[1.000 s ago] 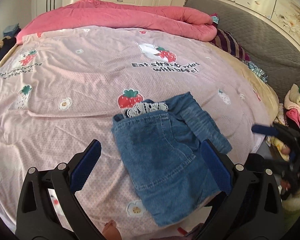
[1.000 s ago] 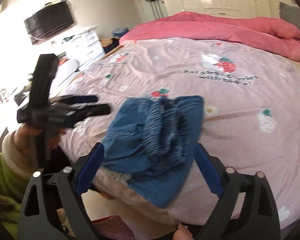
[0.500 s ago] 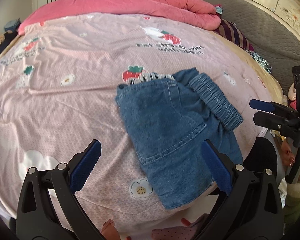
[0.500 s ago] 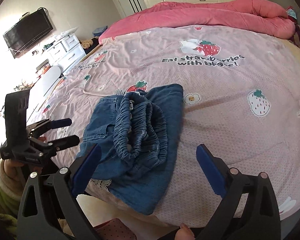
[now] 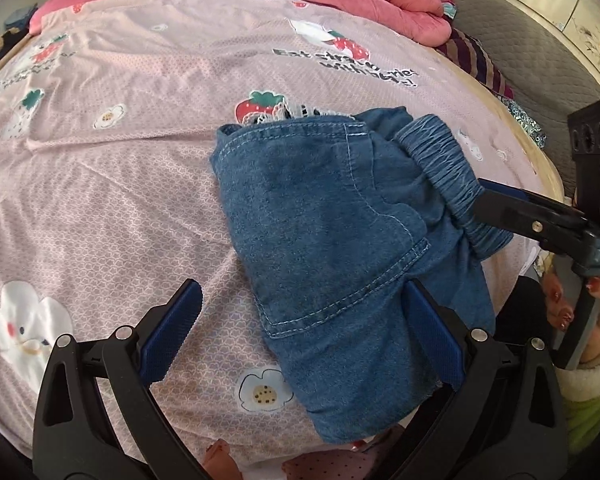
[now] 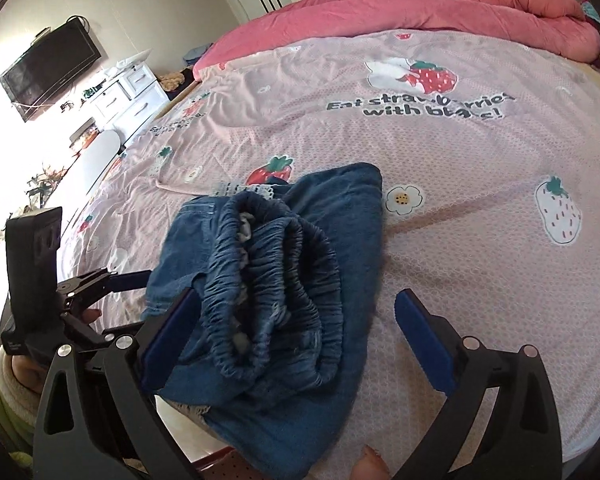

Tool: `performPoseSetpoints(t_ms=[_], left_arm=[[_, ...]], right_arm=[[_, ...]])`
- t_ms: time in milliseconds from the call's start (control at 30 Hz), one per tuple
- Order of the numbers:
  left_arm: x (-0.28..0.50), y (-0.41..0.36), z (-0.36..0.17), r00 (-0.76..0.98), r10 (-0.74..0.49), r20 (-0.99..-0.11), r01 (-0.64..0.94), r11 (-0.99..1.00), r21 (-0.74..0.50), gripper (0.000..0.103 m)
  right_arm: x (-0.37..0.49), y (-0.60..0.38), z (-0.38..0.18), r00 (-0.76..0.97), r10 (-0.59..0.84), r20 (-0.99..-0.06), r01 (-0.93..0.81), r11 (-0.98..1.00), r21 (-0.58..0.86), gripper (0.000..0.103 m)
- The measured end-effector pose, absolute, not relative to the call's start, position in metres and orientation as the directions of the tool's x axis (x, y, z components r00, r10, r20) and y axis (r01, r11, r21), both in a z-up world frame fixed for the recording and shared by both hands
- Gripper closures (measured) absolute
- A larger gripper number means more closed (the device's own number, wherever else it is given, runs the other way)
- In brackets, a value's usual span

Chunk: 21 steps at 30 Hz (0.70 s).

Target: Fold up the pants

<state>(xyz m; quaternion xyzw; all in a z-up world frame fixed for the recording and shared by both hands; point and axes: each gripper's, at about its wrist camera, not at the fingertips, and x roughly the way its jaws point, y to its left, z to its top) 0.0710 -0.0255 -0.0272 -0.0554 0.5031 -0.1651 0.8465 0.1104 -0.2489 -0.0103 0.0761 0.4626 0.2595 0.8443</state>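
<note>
Both grippers have come down closer to the bed since a second ago, and the right gripper [image 6: 296,320] has just been widening its jaws; they stand wide apart now, the gathered waistband lying between them with the left pad against the denim, nothing pinched. The left gripper [image 5: 300,328] is spread wide too; its right pad sits against the cloth, its left pad over bare sheet. One pair of denim pants [image 5: 340,232] lies bunched near the bed's near edge, on the pink strawberry sheet [image 5: 100,184]; a strip of white lace [image 5: 300,111] peeks from beneath. One rose quilt [image 6: 420,8] is heaped along the far side; one television [image 6: 50,68] hangs on the wall.
</note>
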Motion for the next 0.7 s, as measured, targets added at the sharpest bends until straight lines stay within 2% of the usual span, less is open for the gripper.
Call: performPoseSetpoints(t_ms=[500, 633, 667, 700], left_arm=[[0.079, -0.027, -0.037, 0.416, -0.350, -0.839, 0.226, 0.934, -0.277, 0.009], [0.083, -0.028, -0.040, 0.406, -0.359, -0.840, 0.223, 0.931, -0.291, 0.009], [0.085, -0.028, -0.041, 0.402, -0.364, -0.840, 0.221, 0.929, -0.296, 0.009], [0.086, -0.027, -0.042, 0.400, -0.366, -0.840, 0.219, 0.929, -0.300, 0.009]], right_arm=[[0.132, -0.250, -0.043, 0.344, 0.603, -0.720, -0.351, 0.793, 0.497, 0.005], [0.131, -0.248, -0.042, 0.347, 0.606, -0.716, -0.370, 0.790, 0.489, 0.006], [0.130, -0.247, -0.042, 0.349, 0.607, -0.714, -0.374, 0.789, 0.488, 0.010], [0.129, -0.248, -0.042, 0.344, 0.621, -0.705, -0.381, 0.778, 0.500, 0.022]])
